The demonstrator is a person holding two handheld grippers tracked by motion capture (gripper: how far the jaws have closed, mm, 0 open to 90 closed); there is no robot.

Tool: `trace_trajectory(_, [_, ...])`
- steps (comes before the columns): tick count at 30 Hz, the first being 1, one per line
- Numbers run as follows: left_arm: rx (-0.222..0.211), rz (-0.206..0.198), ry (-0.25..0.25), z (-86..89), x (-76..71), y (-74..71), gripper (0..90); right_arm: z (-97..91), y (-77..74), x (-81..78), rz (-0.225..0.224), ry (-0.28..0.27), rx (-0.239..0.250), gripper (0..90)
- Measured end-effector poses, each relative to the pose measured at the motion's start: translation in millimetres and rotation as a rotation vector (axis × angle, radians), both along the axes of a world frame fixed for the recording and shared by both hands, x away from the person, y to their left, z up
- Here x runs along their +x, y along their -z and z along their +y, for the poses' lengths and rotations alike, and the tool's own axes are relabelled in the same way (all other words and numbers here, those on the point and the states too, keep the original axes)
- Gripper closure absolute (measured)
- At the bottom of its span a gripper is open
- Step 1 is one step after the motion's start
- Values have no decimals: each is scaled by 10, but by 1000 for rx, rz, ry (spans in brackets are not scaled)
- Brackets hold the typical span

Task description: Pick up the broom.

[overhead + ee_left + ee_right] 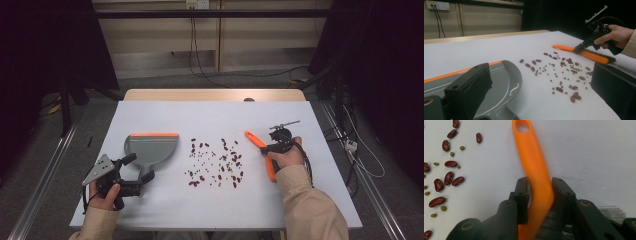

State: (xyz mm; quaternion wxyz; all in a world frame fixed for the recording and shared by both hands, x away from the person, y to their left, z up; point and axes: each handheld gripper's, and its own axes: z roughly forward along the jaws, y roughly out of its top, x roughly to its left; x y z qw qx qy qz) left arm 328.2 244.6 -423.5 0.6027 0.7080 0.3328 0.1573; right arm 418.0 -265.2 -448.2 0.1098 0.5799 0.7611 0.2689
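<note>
A grey dustpan (152, 149) with an orange lip lies flat on the white table, left of centre. My left gripper (138, 168) stands open at its near end, one jaw on either side of the dustpan (501, 82) handle, not pressing it. Red and small green beans (216, 162) are scattered across the middle of the table. To their right lies an orange brush (254, 139). My right gripper (267, 148) is shut on the brush's handle (534, 165), with the bristles just behind the jaws. In the left gripper view the beans (564, 72) spread between the dustpan and the brush (594, 56).
The white sheet (215, 112) covers the table almost to its edges; a wooden strip (210, 94) shows at the back. Cables (360, 150) trail on the floor to the right. Dark curtains flank both sides.
</note>
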Motion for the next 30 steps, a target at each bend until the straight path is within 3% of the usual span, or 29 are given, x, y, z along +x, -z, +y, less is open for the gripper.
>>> trace_trajectory(5, [-1, 1, -2, 2, -1, -1, 30, 2, -21, 28, 22, -12, -9, 681])
trace_trajectory(9, [-1, -1, -7, 16, -6, -8, 30, 27, -70, 110, 87, -30, -39, 686])
trace_trajectory(13, [-8, -4, -14, 15, -6, -13, 30, 128, -117, 164, 127, -39, -122, 699])
trace_trajectory(15, [-5, -4, -16, 22, -11, -18, 30, 146, -127, 172, 133, -47, -139, 700])
trace_trajectory(22, [-9, -3, -17, 30, -3, -11, 30, 148, -138, 158, 104, -59, -151, 702])
trace_trajectory(24, [-8, -4, -19, 34, 0, -13, 30, 126, -155, 149, 97, -51, -132, 702])
trace_trajectory(30, [-9, 0, -20, 30, 0, -8, 30, -2, -260, 53, -11, -19, -69, 704])
